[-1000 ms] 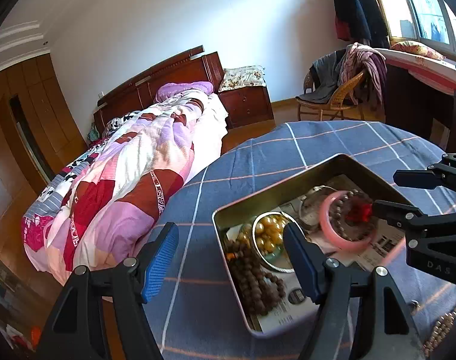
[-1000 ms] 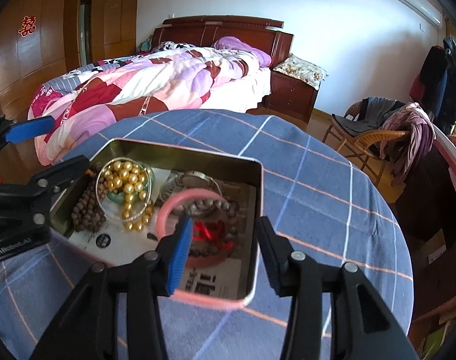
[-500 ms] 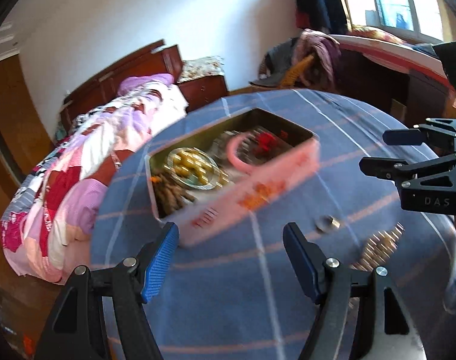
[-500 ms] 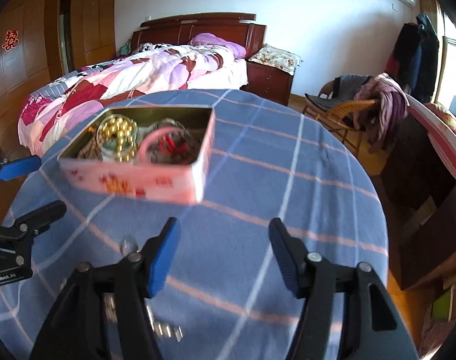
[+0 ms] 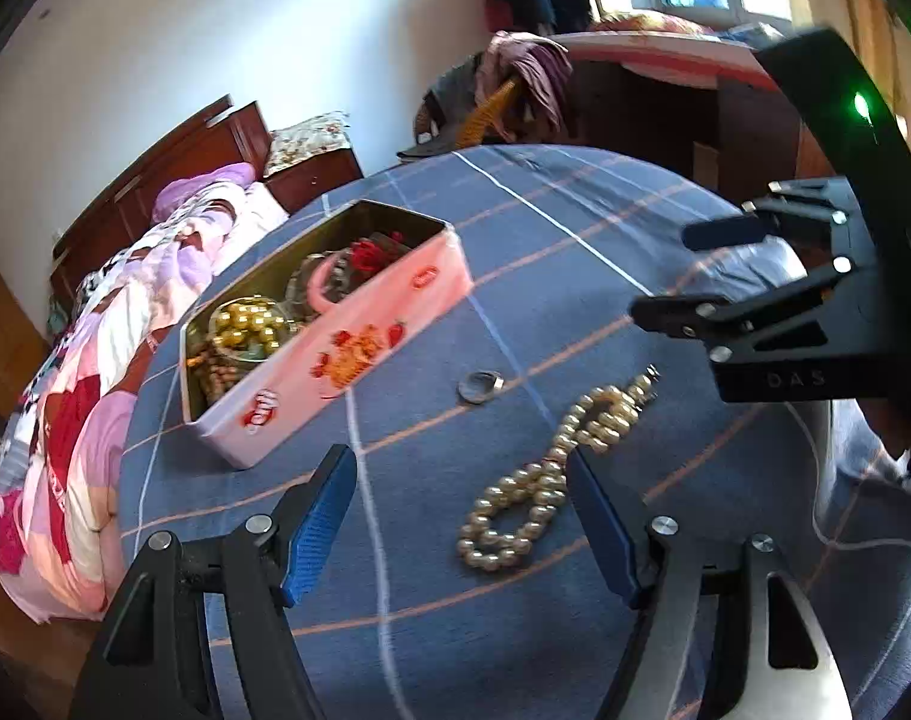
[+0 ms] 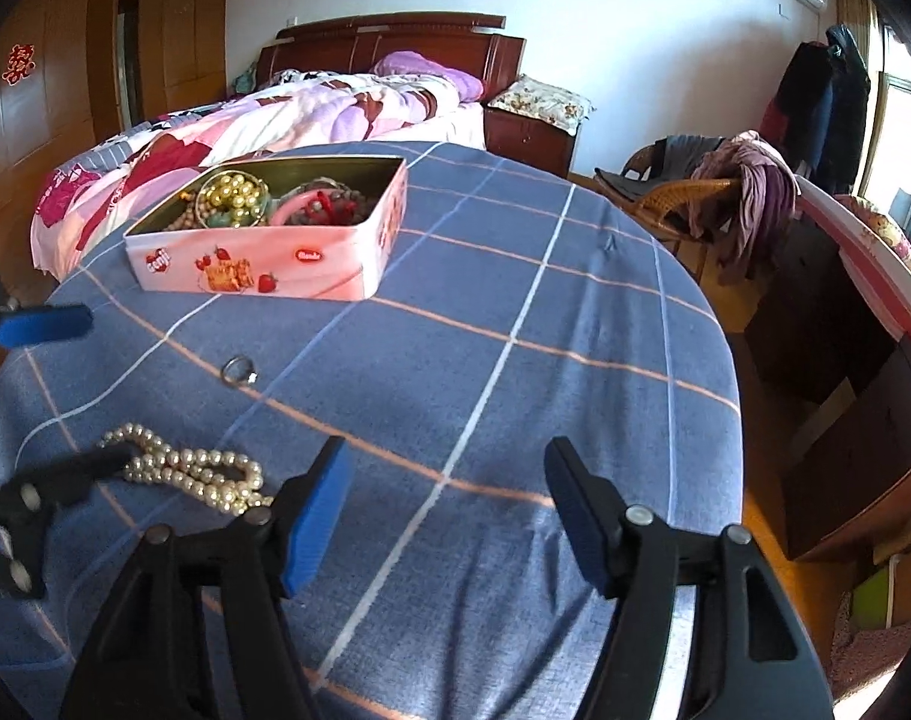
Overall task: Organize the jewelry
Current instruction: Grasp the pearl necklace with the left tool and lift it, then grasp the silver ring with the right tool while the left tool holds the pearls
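Left wrist view: left gripper (image 5: 461, 516) spread, empty, low centre; cream pearl bead necklace (image 5: 551, 468) on blue checked tablecloth (image 5: 575, 228) between its fingers | silver ring (image 5: 481, 387) mid-frame | pink rectangular tin (image 5: 347, 348) holding beads, upper left | right wrist view: right gripper (image 6: 446, 510) spread, jaws just opening, empty, bottom centre

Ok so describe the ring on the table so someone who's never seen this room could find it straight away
Start at the round table with the blue checked cloth and find the pink tin full of jewelry. On the bare cloth on the near side of the tin, between it and the pearl strand, lies the ring. It is a single small metal band, not a string of beads.
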A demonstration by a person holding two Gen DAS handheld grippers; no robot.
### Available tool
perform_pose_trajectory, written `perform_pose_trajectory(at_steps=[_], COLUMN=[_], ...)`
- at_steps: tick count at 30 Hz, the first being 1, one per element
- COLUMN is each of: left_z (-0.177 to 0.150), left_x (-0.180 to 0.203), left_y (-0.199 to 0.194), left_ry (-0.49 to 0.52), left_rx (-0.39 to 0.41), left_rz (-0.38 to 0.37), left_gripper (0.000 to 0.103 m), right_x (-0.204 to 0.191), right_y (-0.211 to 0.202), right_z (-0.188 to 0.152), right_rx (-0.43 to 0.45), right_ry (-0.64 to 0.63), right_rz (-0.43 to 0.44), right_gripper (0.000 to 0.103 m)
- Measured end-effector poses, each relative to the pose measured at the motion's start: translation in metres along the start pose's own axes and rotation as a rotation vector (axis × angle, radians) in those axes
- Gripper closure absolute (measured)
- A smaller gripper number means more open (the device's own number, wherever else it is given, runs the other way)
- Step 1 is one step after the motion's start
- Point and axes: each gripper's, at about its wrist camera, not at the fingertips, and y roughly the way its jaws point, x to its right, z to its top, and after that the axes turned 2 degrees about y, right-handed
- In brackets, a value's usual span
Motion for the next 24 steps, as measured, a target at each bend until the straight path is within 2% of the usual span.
perform_pose_trajectory(at_steps=[7, 8, 9, 11, 12, 16, 18, 24], left_z=[0.000, 0.001, 0.001, 0.001, 0.001, -0.002, -0.003, -0.002], left_x=[-0.003, -0.006, -0.010, -0.014, -0.014, -0.019, -0.024, -0.050], left_y=[0.026, 0.028, 0.029, 0.031, 0.031, 0.026, 0.018, -0.008], left_ry=[0.007, -0.004, -0.020, -0.026, -0.021, -0.043, -0.055, -0.132], left_rx=[-0.048, -0.051, -0.054, -0.063, -0.062, -0.054, -0.037, 0.023], left_rz=[-0.053, -0.058, -0.074, -0.102, -0.105, -0.135, -0.142, -0.133], left_gripper=[0.031, 0.037, 0.058, 0.081, 0.087, 0.091, 0.097, 0.098], right_x=[-0.006, -0.006, -0.007, -0.007, -0.007, -0.007, -0.007, -0.007], right_y=[0.004, 0.004, 0.005, 0.006, 0.007, 0.007, 0.007, 0.009], right_z=[0.000, 0.001, 0.001, 0.002, 0.002, 0.002, 0.003, 0.004], right_rx=[0.000, 0.004, 0.007, 0.007, 0.007, 0.007, 0.008, 0.007], right_ry=[-0.001, -0.001, 0.001, 0.008, 0.010, 0.011, 0.013, 0.022], right_rz=[0.005, 0.005, 0.005, 0.005, 0.006, 0.008, 0.010, 0.015], right_gripper=[0.033, 0.033, 0.033, 0.033, 0.033, 0.033, 0.033, 0.033])
